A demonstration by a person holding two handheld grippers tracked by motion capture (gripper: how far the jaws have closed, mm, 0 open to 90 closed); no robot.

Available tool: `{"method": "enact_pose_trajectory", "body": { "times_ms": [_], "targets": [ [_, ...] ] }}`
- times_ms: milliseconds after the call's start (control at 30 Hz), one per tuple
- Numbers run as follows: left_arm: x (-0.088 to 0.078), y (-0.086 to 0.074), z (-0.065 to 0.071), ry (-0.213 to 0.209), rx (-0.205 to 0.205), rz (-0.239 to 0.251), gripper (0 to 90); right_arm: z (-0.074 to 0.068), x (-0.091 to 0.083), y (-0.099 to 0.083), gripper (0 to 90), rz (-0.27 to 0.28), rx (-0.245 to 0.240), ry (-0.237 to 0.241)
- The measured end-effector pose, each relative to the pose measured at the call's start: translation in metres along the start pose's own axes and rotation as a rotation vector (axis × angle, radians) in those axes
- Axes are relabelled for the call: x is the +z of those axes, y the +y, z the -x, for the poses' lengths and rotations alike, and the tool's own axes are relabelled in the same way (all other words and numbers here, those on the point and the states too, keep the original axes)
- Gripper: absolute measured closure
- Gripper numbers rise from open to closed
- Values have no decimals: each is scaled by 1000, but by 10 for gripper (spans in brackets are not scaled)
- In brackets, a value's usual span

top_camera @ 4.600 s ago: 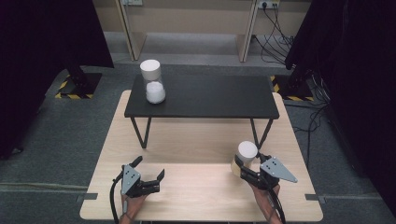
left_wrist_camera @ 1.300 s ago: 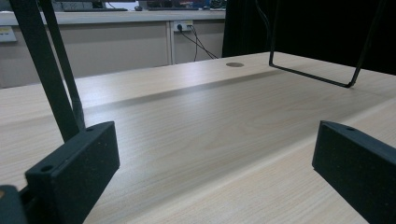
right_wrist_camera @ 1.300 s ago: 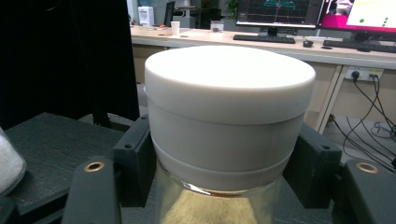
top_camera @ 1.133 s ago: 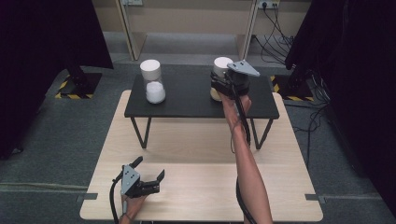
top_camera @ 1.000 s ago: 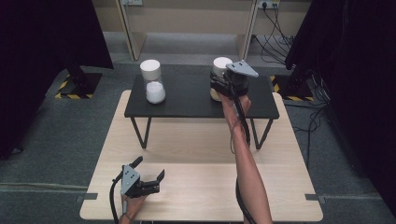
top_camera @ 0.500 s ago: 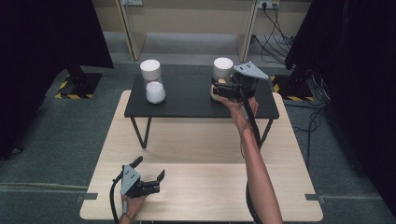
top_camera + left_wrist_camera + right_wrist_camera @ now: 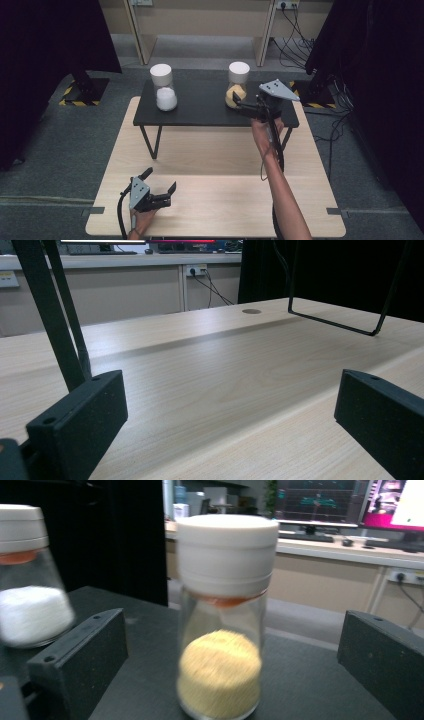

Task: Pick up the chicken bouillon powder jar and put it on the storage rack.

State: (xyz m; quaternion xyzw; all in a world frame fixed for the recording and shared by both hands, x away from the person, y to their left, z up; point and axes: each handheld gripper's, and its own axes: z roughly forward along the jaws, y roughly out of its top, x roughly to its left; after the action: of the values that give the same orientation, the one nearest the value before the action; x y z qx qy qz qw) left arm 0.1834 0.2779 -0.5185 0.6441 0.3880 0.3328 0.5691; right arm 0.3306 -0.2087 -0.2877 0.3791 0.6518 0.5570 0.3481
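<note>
On the black raised shelf (image 7: pixel 200 107) at the far side of the wooden worktop (image 7: pixel 215 200) stand two upright glass jars with white lids: the left jar (image 7: pixel 162 87) holds white powder, the right jar (image 7: pixel 237 85) yellow grains filling its lower part. The right tongs (image 7: pixel 240 106), on an arm stretched far forward, sit just near of the yellow-grain jar with jaws spread wide and apart from the glass. The left tongs (image 7: pixel 160 187) rest low on the near left of the worktop, jaws open on nothing.
</note>
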Motion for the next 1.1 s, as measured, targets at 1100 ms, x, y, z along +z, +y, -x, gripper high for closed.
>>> {"method": "enact_pose_trajectory", "body": {
  "times_ms": [1100],
  "targets": [
    [0, -1, -2, -11, -18, 4, 0, -1, -82, -122, 0, 92, 29, 145]
  ]
}}
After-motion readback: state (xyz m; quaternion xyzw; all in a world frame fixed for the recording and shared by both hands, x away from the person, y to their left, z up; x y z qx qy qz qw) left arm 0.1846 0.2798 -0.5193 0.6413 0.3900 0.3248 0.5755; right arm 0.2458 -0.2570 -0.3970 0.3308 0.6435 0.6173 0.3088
